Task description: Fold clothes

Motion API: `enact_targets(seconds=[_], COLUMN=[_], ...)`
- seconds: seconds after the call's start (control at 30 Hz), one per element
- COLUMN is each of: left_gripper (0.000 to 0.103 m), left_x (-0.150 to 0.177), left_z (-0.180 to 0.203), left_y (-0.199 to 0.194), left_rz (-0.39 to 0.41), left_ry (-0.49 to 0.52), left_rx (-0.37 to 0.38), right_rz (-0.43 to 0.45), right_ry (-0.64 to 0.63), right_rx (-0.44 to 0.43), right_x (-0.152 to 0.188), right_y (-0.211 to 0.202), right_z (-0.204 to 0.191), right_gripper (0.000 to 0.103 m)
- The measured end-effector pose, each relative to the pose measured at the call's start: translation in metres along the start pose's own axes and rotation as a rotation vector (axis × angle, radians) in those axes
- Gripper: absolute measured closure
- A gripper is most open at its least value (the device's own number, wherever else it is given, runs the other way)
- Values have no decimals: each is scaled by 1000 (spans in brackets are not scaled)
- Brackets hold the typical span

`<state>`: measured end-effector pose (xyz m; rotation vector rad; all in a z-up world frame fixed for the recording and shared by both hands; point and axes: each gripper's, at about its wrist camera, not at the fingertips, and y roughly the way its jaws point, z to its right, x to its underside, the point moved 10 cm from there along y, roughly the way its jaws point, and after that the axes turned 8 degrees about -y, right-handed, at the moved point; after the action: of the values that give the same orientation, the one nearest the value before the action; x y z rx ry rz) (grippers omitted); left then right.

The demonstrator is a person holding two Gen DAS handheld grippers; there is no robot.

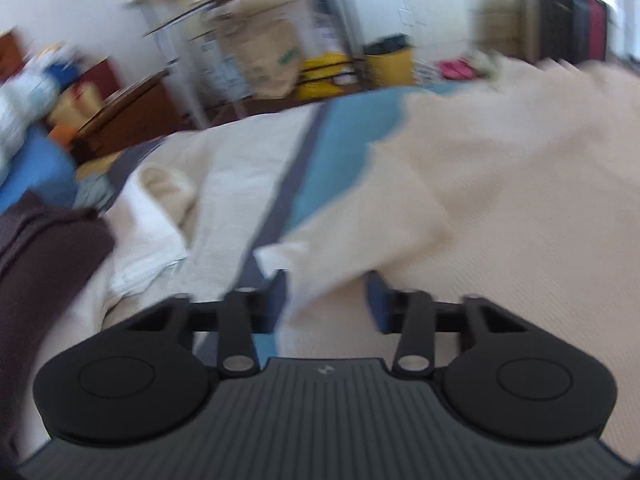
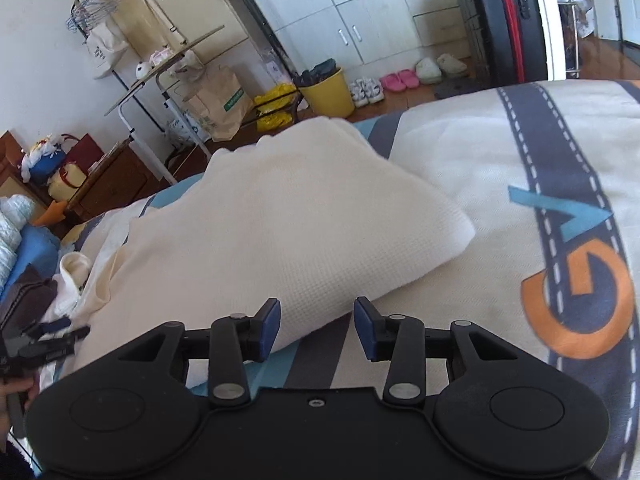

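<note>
A cream waffle-knit garment (image 2: 280, 216) lies folded on the bed. In the right wrist view its near edge runs between the blue pads of my right gripper (image 2: 318, 326), whose jaws stand apart without pressing on it. The blurred left wrist view shows the same cream garment (image 1: 500, 184) with a corner reaching down between the fingers of my left gripper (image 1: 326, 300). Those jaws stand apart with the cloth lying in the gap. The left gripper (image 2: 74, 332) also shows at the left edge of the right wrist view, held by a hand.
The bed cover (image 2: 480, 168) is white with grey, blue and orange print. A dark brown garment (image 1: 44, 256) and white clothes (image 1: 148, 232) lie at the left. Beyond the bed stand a yellow bin (image 2: 328, 92), a rack, paper bags, shoes and a black suitcase (image 2: 500, 24).
</note>
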<state>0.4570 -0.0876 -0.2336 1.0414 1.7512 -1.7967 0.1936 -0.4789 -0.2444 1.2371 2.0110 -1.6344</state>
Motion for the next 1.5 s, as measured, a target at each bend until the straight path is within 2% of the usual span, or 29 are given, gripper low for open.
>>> enact_targets(seconds=[0.07, 0.13, 0.27, 0.33, 0.4, 0.53, 0.63, 0.77, 0.83, 0.9, 0.93, 0.97, 1.03, 1.17, 1.23, 1.3, 1.47, 1.5], left_gripper=[72, 73, 56, 56, 56, 54, 54, 41, 40, 38, 38, 38, 38, 37, 37, 37, 37, 46], left_x=[-6, -6, -4, 3, 17, 54, 66, 83, 96, 109, 113, 117, 120, 140, 146, 143, 126, 123], left_z=[-38, -63, -75, -73, -63, -27, -11, 12, 23, 32, 33, 34, 36, 23, 19, 17, 15, 15], left_y=[10, 8, -1, -5, -14, -40, -70, -113, -132, -143, -144, -143, -134, -111, -101, -101, -90, -88], left_rz=[23, 53, 54, 1, -78, -268, -282, -287, -320, -370, -389, -405, -418, -440, -443, -425, -259, -239], left_ry=[-184, -296, -322, -304, -301, -358, -351, -368, -431, -561, -632, -695, -750, -927, -984, -974, -877, -834], left_rx=[-106, -154, -141, -124, -63, 165, 226, 318, 403, 490, 499, 499, 482, 382, 392, 393, 310, 297], right_rz=[-7, -17, -29, -29, -26, -15, -4, 27, 47, 64, 69, 73, 79, 90, 111, 134, 195, 202], right_ry=[-31, -47, -31, -21, -11, -1, 68, 209, 268, 318, 340, 358, 382, 425, 445, 474, 561, 559], right_rx=[14, 22, 21, 20, 17, 6, -41, -105, -119, -133, -140, -144, -145, -136, -142, -153, -212, -214], right_x=[3, 6, 9, 8, 7, 6, 4, 1, 0, -1, -1, 0, 2, 7, 5, 3, -11, -15], right_y=[4, 7, 12, 13, 11, 5, 2, -2, -4, -5, -5, -6, -4, 3, 6, 10, 31, 35], right_z=[-3, -4, -1, 0, 0, 1, 7, 21, 29, 37, 40, 43, 47, 53, 53, 56, 71, 70], right_gripper=[57, 57, 57, 57, 56, 54, 53, 46, 46, 45, 45, 45, 45, 45, 45, 44, 42, 42])
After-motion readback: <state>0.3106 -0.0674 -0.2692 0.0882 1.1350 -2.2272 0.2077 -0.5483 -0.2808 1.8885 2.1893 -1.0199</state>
